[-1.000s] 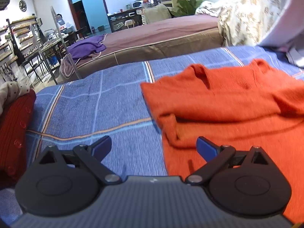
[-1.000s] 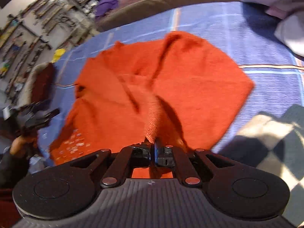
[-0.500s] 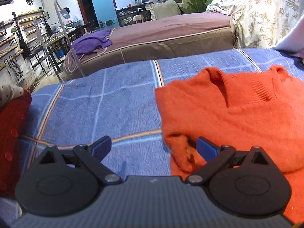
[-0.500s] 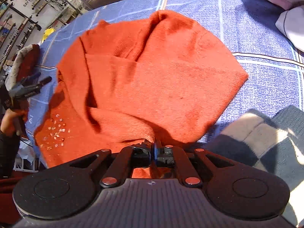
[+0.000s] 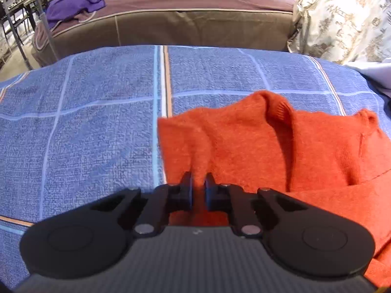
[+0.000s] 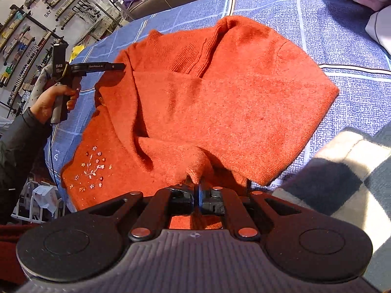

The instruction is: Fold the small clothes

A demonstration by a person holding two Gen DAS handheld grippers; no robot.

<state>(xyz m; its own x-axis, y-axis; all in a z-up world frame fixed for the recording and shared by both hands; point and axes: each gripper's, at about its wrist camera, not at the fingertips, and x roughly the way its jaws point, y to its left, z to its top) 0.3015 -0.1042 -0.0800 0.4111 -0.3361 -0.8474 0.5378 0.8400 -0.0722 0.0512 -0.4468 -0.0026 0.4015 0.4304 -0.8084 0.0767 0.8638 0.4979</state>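
Observation:
An orange knit sweater (image 6: 220, 92) with small flower embroidery lies partly folded on a blue checked bedspread (image 6: 330, 19). My right gripper (image 6: 198, 190) is shut on a bunched piece of the sweater at its near edge. My left gripper (image 5: 198, 183) is shut on a fold at the sweater's (image 5: 281, 151) left edge, near the shoulder. In the right wrist view the left gripper (image 6: 122, 66) meets the sweater's far left side, held by a hand.
A brown bed (image 5: 195, 17) with a purple garment (image 5: 73, 7) stands beyond the bedspread (image 5: 85, 122). A floral quilt (image 5: 342, 17) lies at the back right. A checked blanket (image 6: 354, 171) lies by my right gripper. Shelves (image 6: 29, 36) line the far wall.
My left gripper moved forward to the sweater's left edge and shut on it; it was open before. My right gripper stayed shut on the sweater, which has flattened lower onto the bed.

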